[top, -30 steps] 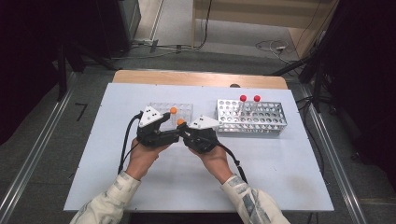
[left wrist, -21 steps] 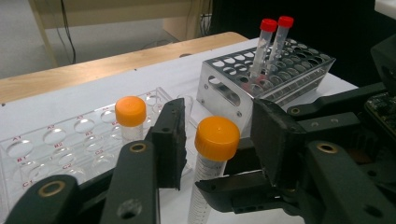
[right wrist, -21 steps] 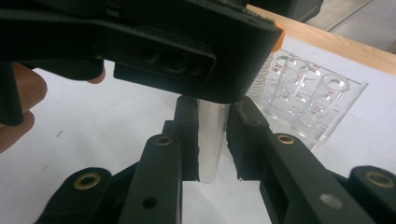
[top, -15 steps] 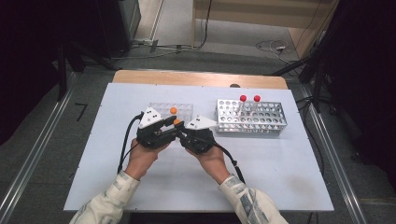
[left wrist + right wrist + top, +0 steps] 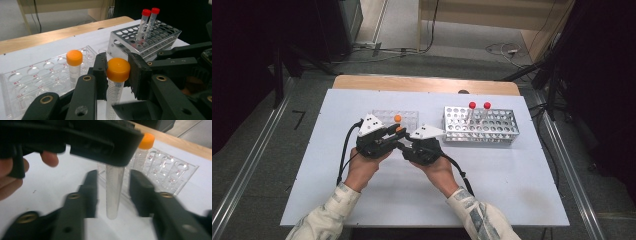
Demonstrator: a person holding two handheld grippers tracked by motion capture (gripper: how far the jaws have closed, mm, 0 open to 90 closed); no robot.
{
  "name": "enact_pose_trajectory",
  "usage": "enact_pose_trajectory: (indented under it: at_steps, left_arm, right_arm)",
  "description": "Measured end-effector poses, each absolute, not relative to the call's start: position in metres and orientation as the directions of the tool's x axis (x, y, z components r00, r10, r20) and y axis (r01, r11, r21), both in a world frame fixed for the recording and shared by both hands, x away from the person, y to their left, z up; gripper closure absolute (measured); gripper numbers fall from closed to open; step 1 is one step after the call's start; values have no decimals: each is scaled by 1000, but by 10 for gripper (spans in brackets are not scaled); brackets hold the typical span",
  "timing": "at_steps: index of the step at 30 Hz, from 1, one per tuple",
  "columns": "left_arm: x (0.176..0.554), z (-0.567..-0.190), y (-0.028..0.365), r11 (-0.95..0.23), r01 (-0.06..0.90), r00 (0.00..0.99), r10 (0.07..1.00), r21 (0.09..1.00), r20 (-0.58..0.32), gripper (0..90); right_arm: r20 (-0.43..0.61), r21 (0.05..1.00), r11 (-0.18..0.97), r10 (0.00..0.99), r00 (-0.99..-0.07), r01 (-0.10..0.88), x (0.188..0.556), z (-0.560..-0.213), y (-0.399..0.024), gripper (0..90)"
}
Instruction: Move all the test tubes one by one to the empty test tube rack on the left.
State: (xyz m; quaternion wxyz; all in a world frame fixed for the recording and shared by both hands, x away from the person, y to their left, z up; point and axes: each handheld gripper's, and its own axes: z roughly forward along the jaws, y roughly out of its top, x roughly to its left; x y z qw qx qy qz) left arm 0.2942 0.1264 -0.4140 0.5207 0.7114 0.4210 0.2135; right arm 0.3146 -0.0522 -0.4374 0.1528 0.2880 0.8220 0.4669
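Just in front of the clear rack [image 5: 395,120], on the person's side, the left gripper [image 5: 117,75] holds an orange-capped tube [image 5: 116,85] upright, its jaws clamped on the cap. The right gripper [image 5: 113,186] sits against the left one, its jaws spread apart either side of the tube's clear body without touching it. A second orange-capped tube [image 5: 74,63] stands in the clear rack. Right of that rack on the counter [image 5: 512,170], the metal rack [image 5: 482,125] holds two red-capped tubes [image 5: 479,107].
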Motion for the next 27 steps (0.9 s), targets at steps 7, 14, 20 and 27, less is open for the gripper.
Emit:
enact_pose_trajectory:
  at_steps: [7, 14, 20, 27]
  left_arm:
    - [296, -410, 133, -86, 382, 528, 837, 920, -142, 699]
    - [298, -402, 139, -73, 378, 506, 851, 923, -141, 699]
    - [303, -392, 147, -57, 368, 478, 867, 928, -137, 699]
    - [314, -385, 154, -44, 363, 447, 885, 931, -133, 698]
  right_arm:
    - [36, 833, 410, 630, -776, 372, 319, -439, -58, 249]
    - [39, 830, 405, 643, -765, 383, 322, -437, -68, 219]
    - [39, 828, 403, 654, -756, 391, 323, -437, -76, 218]
    - [37, 823, 404, 663, -748, 399, 325, -436, -83, 219]
